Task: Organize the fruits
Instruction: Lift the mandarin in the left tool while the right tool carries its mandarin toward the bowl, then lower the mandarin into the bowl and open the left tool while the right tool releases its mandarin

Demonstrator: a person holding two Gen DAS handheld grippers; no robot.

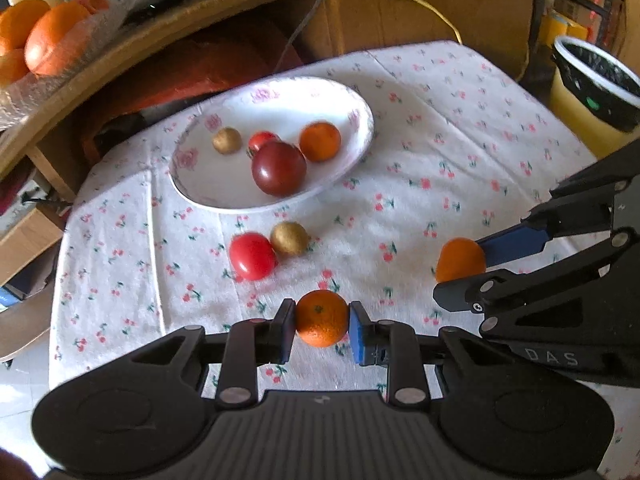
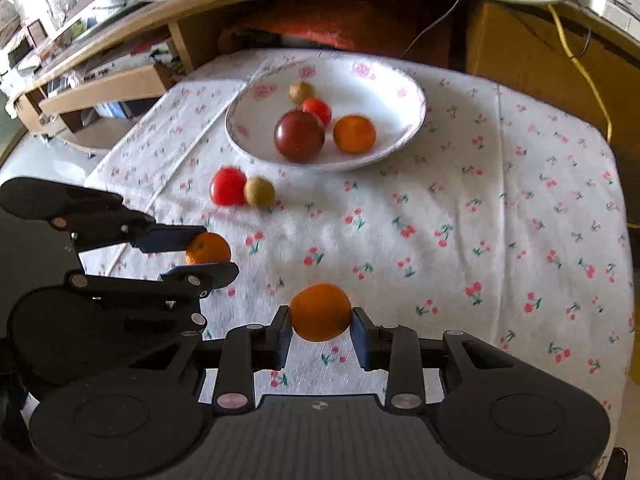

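My left gripper [image 1: 322,322] is shut on a small orange [image 1: 322,318] just above the cloth; the right wrist view shows this same left gripper [image 2: 210,254] at the left with that orange [image 2: 209,249]. My right gripper [image 2: 320,322] is shut on a second orange [image 2: 320,312], and the left wrist view shows the right gripper [image 1: 460,262] at the right holding its orange [image 1: 459,260]. Farther back a white floral plate [image 1: 344,96] holds a dark red tomato [image 1: 279,168], a small red tomato [image 1: 262,140], an orange [image 1: 320,141] and a brown fruit [image 1: 227,140]. A red tomato [image 1: 252,256] and a brown fruit [image 1: 289,238] lie on the cloth in front of the plate.
The low table wears a white cherry-print cloth [image 1: 440,152]. A wooden desk [image 1: 132,40] rises behind it with a bowl of oranges [image 1: 36,36] on top. A yellow bin with a black liner [image 1: 592,92] stands at the right. Cardboard boxes [image 1: 400,12] and cables sit behind.
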